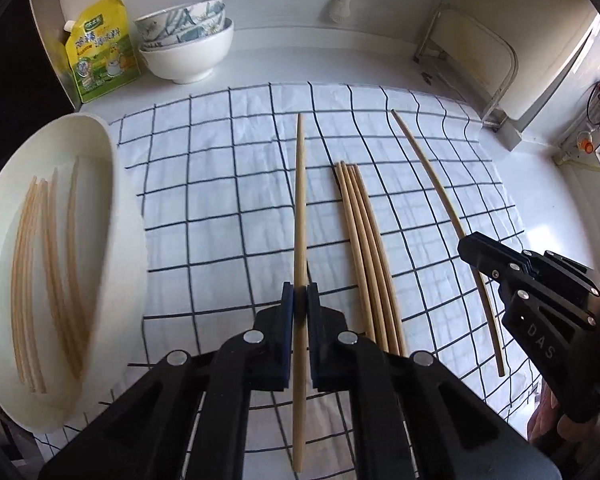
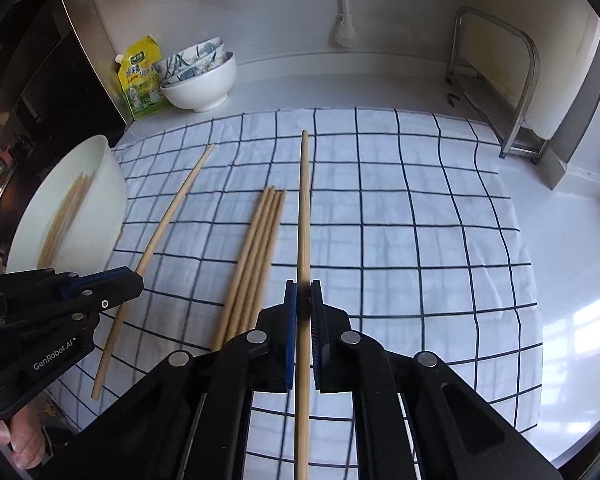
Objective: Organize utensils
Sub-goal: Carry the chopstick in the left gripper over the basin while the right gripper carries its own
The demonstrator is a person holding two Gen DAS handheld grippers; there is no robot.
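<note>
- The left gripper (image 1: 300,300) is clenched on one chopstick (image 1: 300,216), pinched across its shaft nearer the butt end than the middle.
- That stick's long axis runs from 6 toward 12 o'clock in the left wrist view, with the thin tip pointing away at the wall.
- The right gripper (image 2: 303,300) is likewise clamped on a second chopstick (image 2: 304,208), which also runs 6 to 12 o'clock in its own view.
- Four loose chopsticks (image 1: 364,248) lie side by side on the checked cloth (image 1: 220,184), between the two held sticks and roughly parallel to them.
- The white bowl (image 1: 128,216), already holding several sticks, sits at 9 o'clock from the left gripper, so the left hand is nearer it.
- Judging by this, each held stick needs carrying leftward toward the bowl.
</note>
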